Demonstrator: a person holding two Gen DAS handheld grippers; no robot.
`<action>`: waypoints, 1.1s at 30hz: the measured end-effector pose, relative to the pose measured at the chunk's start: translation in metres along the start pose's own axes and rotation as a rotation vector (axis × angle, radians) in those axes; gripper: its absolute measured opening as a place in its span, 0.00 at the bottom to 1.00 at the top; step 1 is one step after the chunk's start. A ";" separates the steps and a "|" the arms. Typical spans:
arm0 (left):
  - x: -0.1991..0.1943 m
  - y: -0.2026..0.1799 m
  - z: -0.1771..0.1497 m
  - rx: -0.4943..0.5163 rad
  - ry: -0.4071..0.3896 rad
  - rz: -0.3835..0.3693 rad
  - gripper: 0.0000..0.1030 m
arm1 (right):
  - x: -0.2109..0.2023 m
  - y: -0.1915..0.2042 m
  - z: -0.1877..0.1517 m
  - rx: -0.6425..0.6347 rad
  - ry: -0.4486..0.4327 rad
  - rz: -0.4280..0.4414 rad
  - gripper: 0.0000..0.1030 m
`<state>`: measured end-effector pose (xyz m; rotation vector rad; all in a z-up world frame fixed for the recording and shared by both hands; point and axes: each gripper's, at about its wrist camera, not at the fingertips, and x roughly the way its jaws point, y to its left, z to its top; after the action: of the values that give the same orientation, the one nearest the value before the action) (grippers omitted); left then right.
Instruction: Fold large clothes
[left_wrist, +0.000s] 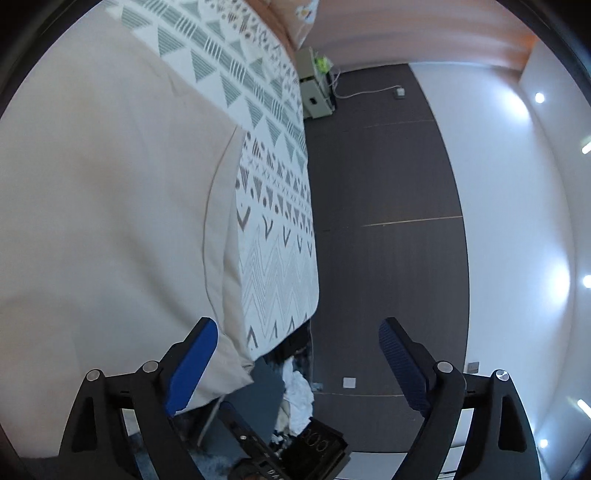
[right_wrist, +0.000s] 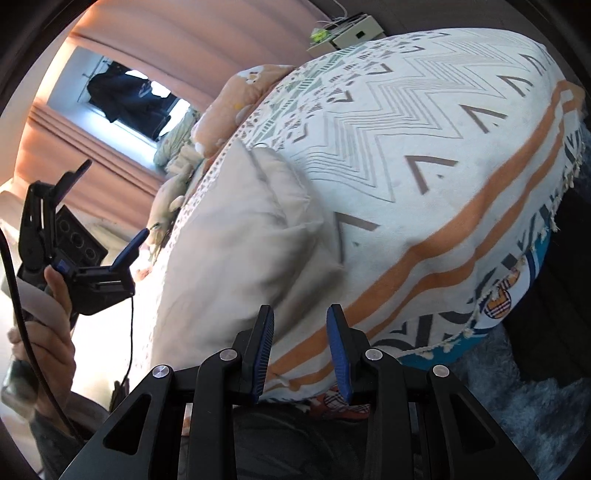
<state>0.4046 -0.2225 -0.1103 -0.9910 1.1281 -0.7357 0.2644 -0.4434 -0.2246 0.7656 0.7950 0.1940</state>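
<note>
A large beige garment (left_wrist: 110, 221) lies spread on a bed with a patterned white cover (left_wrist: 273, 184). In the right wrist view the garment (right_wrist: 243, 243) looks bunched and partly folded on the cover (right_wrist: 424, 147). My left gripper (left_wrist: 295, 362) is open and empty, held beside the garment's near corner. It also shows in the right wrist view (right_wrist: 114, 206), lifted above the bed at the left, jaws wide apart. My right gripper (right_wrist: 300, 350) is open with a narrow gap, empty, just over the bed's near edge beside the garment.
Dark floor (left_wrist: 384, 184) runs beside the bed. A small bedside cabinet (left_wrist: 314, 88) stands at its far end, with a cable and socket (left_wrist: 399, 92) on the floor. Clutter and white cloth (left_wrist: 295, 398) lie below the bed corner. Pillows and soft toys (right_wrist: 207, 125) sit near pink curtains (right_wrist: 166, 40).
</note>
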 end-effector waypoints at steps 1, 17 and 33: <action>-0.011 0.001 -0.002 0.017 -0.018 0.018 0.86 | 0.000 0.003 0.000 -0.006 -0.001 0.007 0.30; -0.145 0.071 -0.037 0.123 -0.222 0.469 0.79 | 0.023 0.014 0.027 0.022 -0.026 0.025 0.30; -0.135 0.131 -0.067 0.044 -0.115 0.537 0.34 | 0.049 0.012 0.050 -0.022 -0.001 -0.026 0.14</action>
<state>0.3017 -0.0692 -0.1855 -0.6385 1.2004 -0.2652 0.3356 -0.4410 -0.2212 0.7345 0.8004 0.1793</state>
